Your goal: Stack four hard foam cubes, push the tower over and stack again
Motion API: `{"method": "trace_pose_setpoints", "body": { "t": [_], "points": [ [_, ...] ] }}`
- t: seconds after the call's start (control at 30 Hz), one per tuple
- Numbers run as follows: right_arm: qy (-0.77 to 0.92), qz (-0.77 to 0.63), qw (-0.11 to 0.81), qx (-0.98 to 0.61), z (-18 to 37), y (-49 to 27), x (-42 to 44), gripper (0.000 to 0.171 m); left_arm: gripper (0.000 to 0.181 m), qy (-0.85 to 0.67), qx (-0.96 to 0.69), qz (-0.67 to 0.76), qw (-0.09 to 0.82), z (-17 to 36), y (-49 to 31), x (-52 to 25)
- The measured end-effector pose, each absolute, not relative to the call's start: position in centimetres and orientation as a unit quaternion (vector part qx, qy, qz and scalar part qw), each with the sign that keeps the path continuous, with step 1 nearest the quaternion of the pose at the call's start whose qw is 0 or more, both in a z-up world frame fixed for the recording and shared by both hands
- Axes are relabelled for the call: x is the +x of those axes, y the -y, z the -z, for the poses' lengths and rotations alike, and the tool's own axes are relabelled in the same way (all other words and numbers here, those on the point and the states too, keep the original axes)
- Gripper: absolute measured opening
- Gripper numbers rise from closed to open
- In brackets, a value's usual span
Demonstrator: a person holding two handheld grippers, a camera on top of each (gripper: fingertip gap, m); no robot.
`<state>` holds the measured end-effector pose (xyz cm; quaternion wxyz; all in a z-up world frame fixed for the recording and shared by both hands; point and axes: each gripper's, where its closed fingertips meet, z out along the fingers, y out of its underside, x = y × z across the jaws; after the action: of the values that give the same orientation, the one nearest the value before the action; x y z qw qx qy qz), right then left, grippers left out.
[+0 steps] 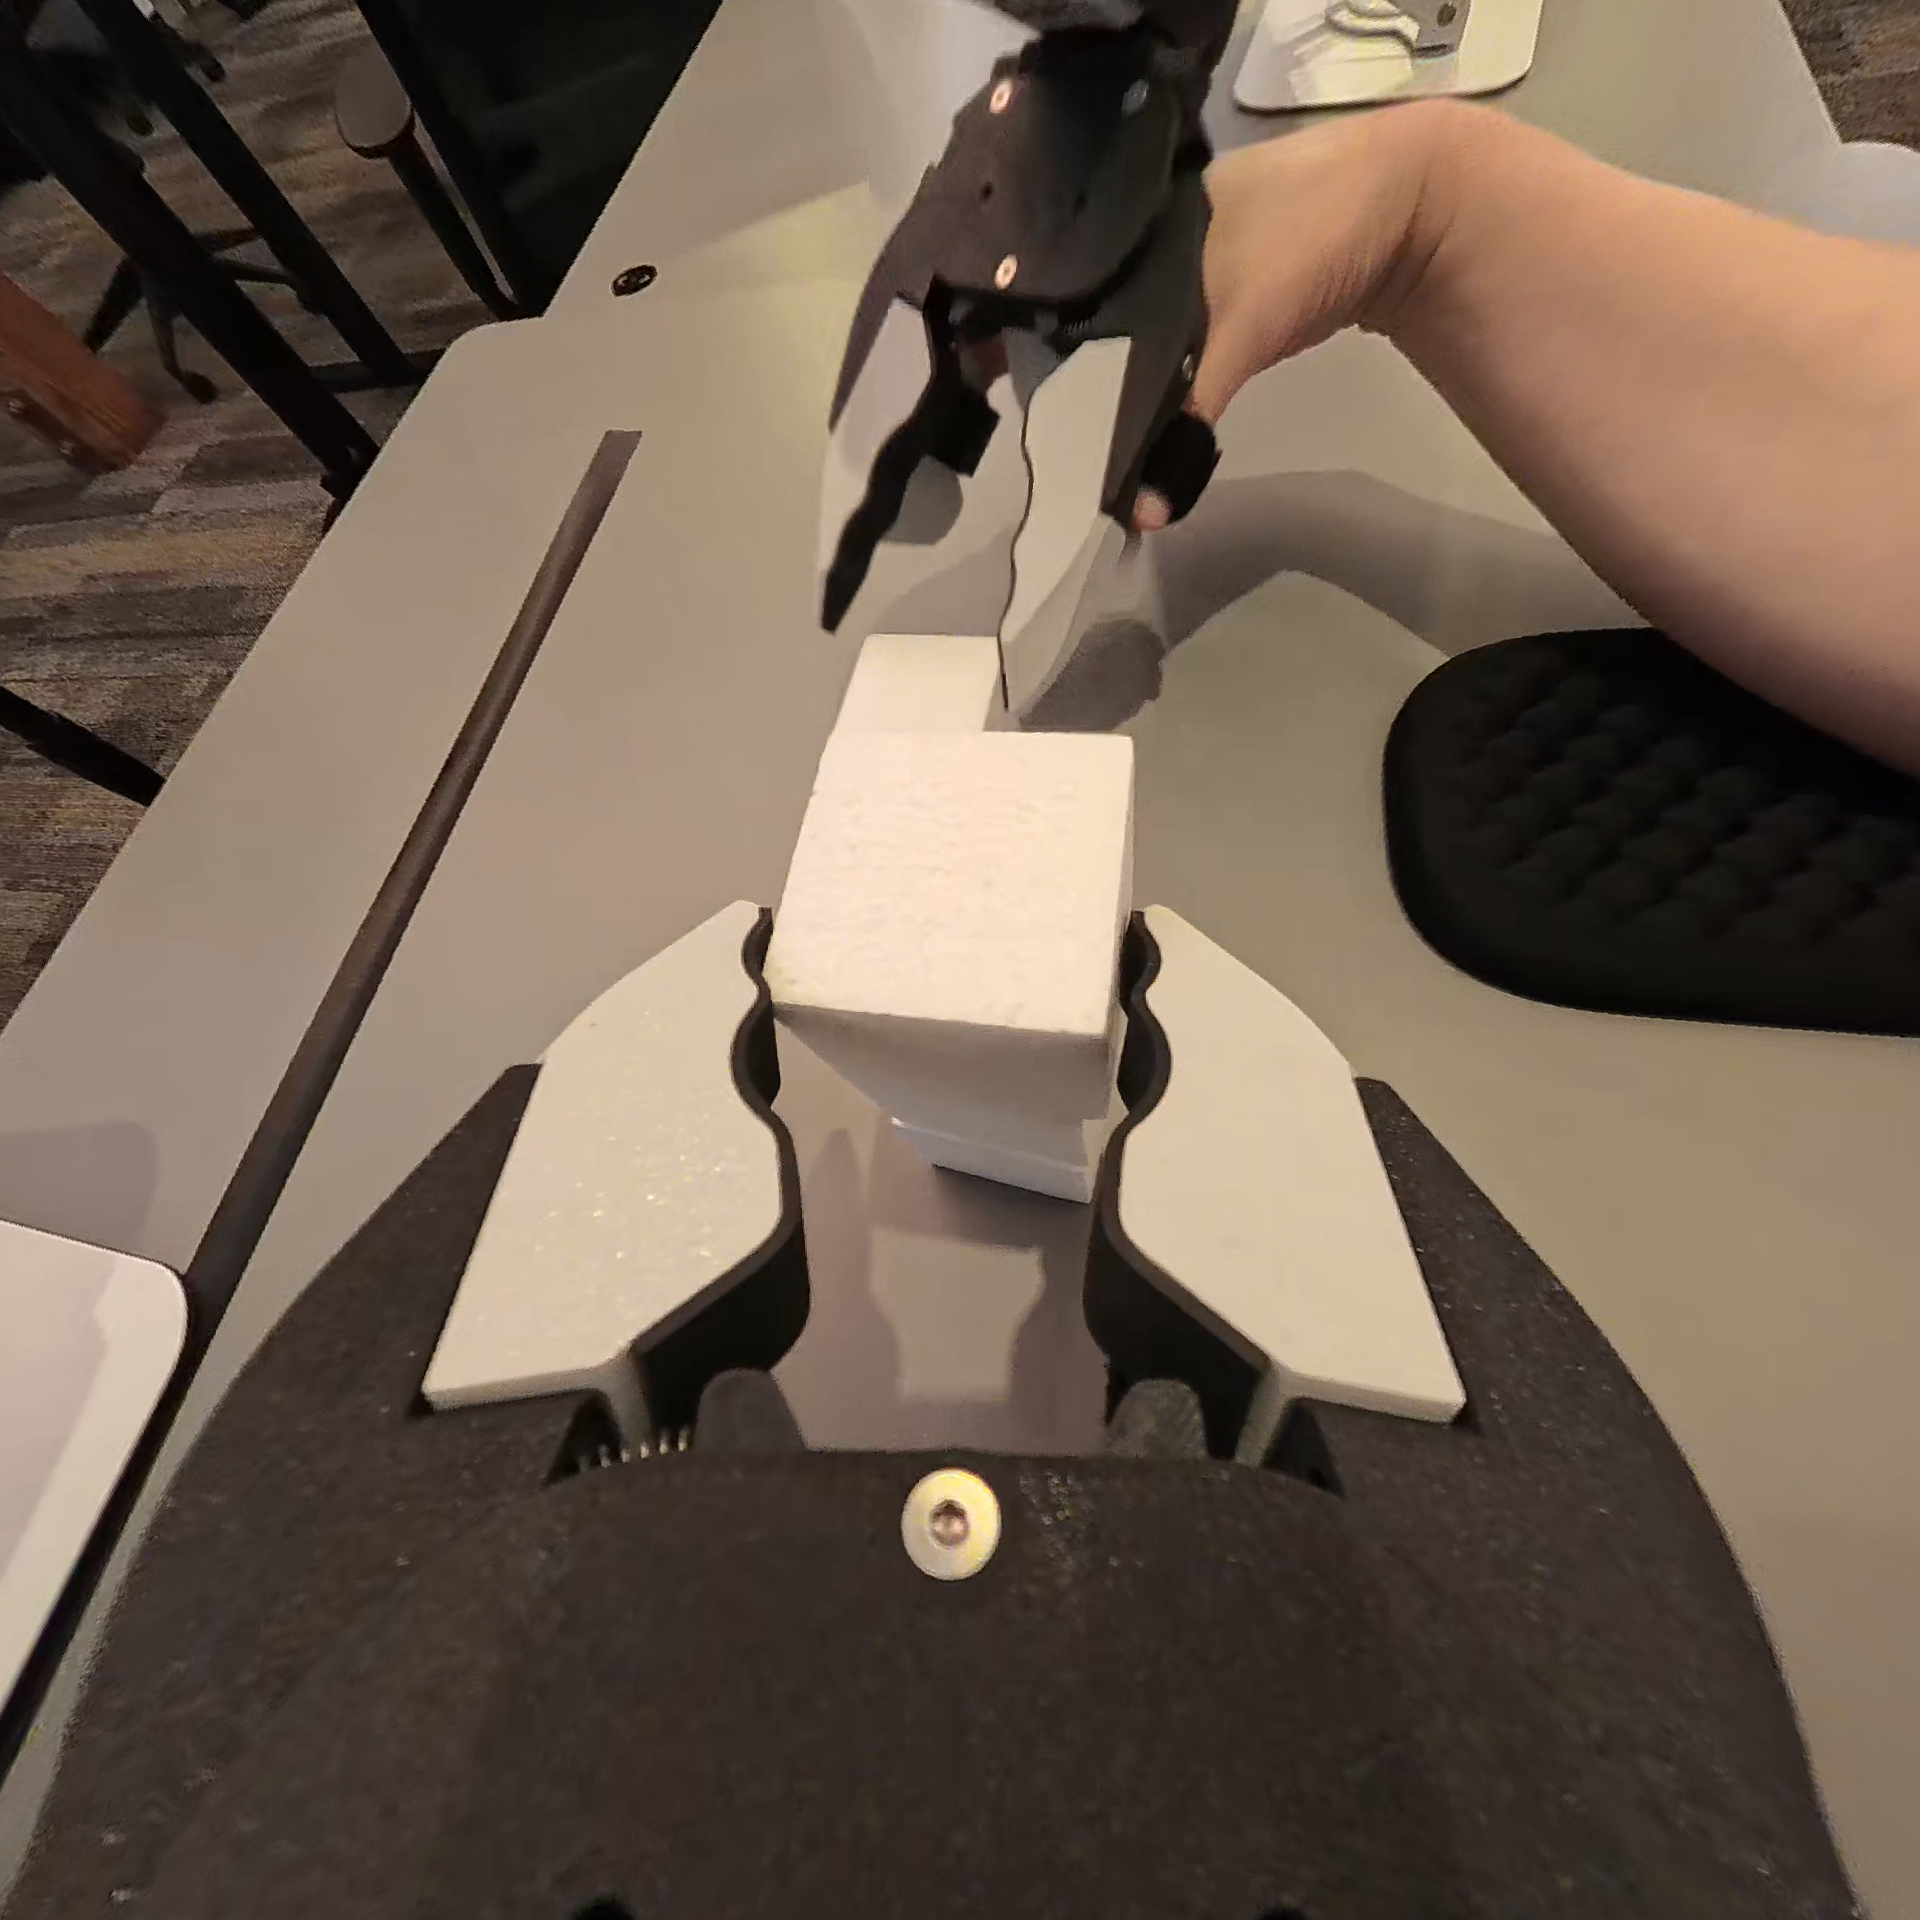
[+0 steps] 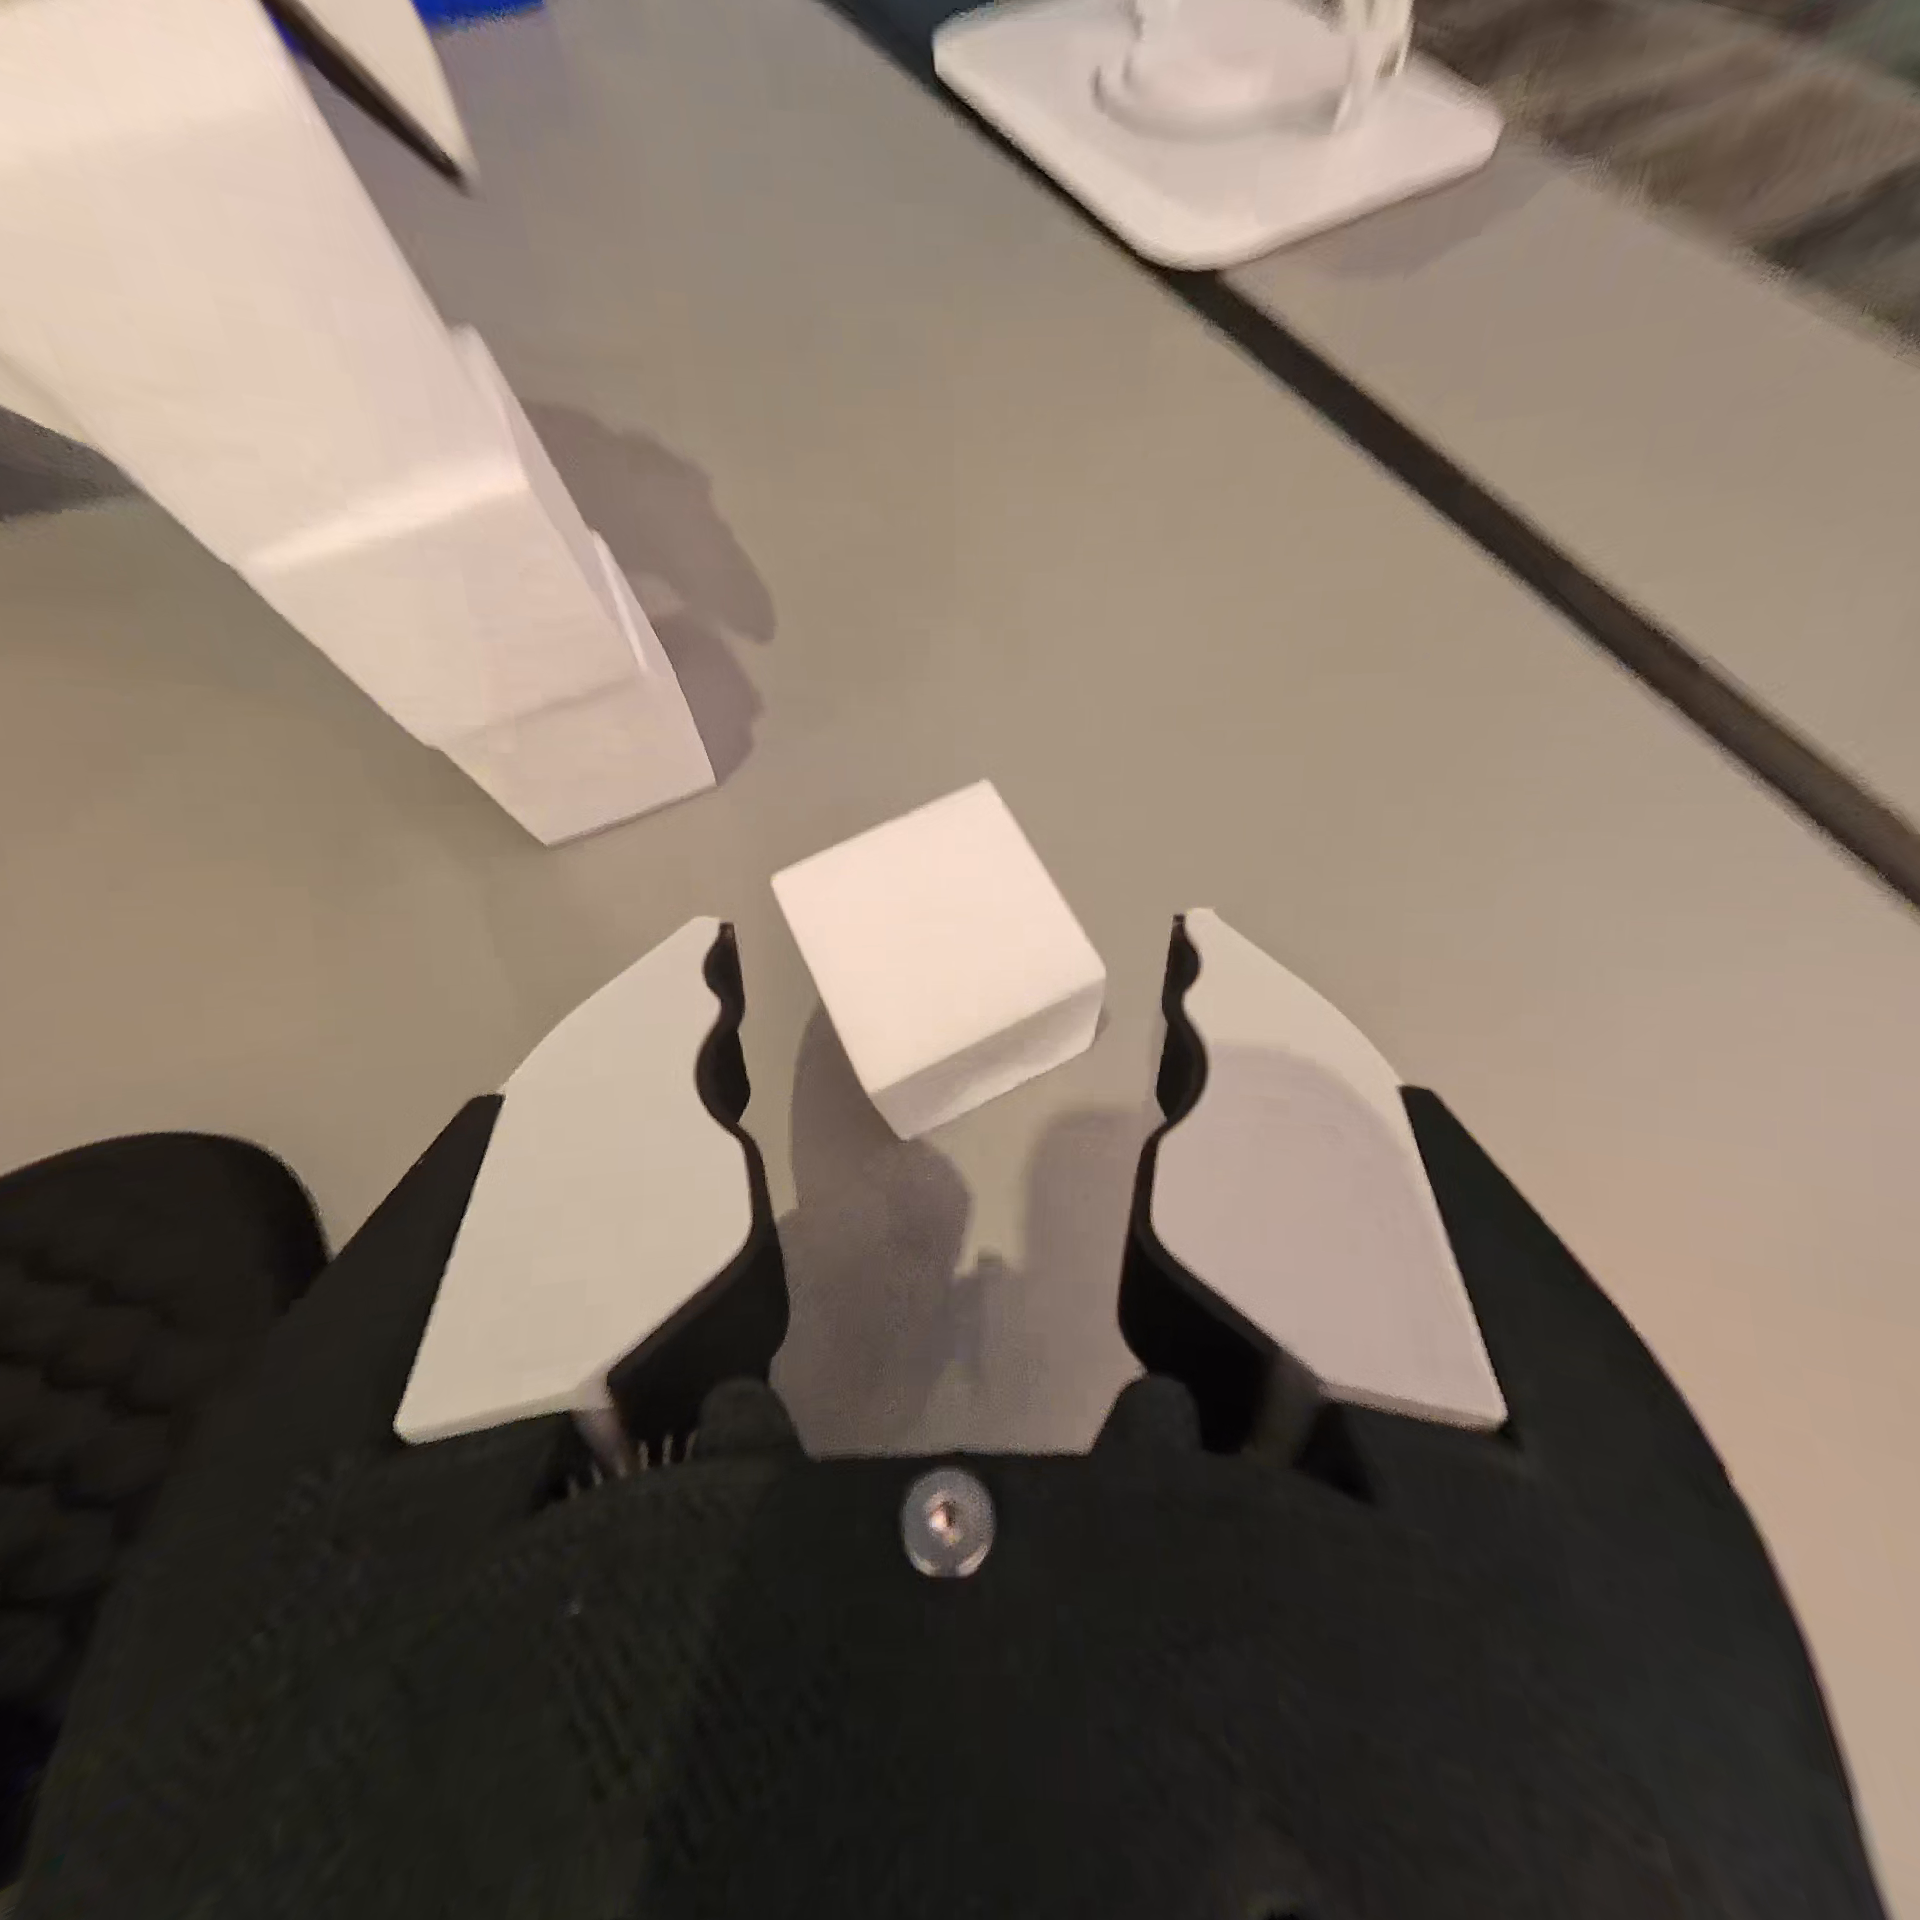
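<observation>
A tower of white foam cubes [image 2: 436,561] stands on the grey table [image 1: 1351,1247]. My left gripper [image 1: 951,956] is shut on the tower's top cube [image 1: 956,883], its fingers pressed on both sides; lower cubes [image 1: 1008,1153] show beneath it. A single white foam cube [image 2: 935,956] sits on the table just beyond the tower and also shows in the left wrist view [image 1: 920,675]. My right gripper [image 2: 951,925] is open with this cube between its fingertips, not touching it. In the left wrist view the right gripper [image 1: 920,655] hangs tilted over it.
A black quilted pad [image 1: 1662,831] lies at the right. A white coaster with a glass [image 2: 1216,135] sits at the far side. A dark groove [image 1: 416,862] runs along the table. A person's forearm [image 1: 1558,364] reaches in. Chairs stand past the left edge. The dark groove [image 1: 416,862] is closer to my right gripper, around 20 cm from its tips; the left tips are 25 cm off.
</observation>
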<state>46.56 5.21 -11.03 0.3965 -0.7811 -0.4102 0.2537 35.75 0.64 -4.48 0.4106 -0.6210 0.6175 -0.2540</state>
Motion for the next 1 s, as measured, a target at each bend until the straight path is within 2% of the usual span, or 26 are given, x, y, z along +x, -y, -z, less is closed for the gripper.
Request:
{"method": "trace_pose_setpoints", "body": {
  "t": [0.1,0.17,0.23,0.43,0.63,0.77,0.87,1.0],
  "points": [
    [0.417,-0.261,0.356,-0.795,13.4,-5.3,45.8,0.078,0.067,-0.62,-0.621,0.261,0.401,4.6,-0.6,35.7],
    [0.423,-0.265,0.342,-0.796,14.1,-5.2,45.5,0.069,0.082,-0.616,-0.626,0.265,0.398,4.6,-0.7,35.7],
    [0.424,-0.271,0.342,-0.793,13.6,-5.1,45.5,0.068,0.084,-0.612,-0.622,0.276,0.403,3.8,-0.6,35.3],
    [0.403,-0.294,0.423,-0.757,6.1,-4.8,44.7,0.068,0.083,-0.59,-0.619,0.264,0.446,-0.7,-0.9,30.2],
    [0.41,-0.302,0.449,-0.734,-2.0,-1.9,41.0,0.068,0.081,-0.567,-0.661,0.177,0.459,-0.8,-3.3,24.5],
    [0.453,-0.26,0.439,-0.731,-3.3,-0.6,38.1,0.069,0.08,-0.554,-0.679,0.167,0.451,-0.5,-3.6,23.4],
    [0.452,-0.288,0.43,-0.727,-4.1,-0.1,35.8,0.068,0.079,-0.561,-0.672,0.175,0.45,-0.6,-3.0,23.6],
    [0.464,-0.284,0.396,-0.74,-2.8,-0.2,34.2,0.068,0.08,-0.563,-0.672,0.168,0.45,-0.5,-3.0,23.8]
  ]
}}
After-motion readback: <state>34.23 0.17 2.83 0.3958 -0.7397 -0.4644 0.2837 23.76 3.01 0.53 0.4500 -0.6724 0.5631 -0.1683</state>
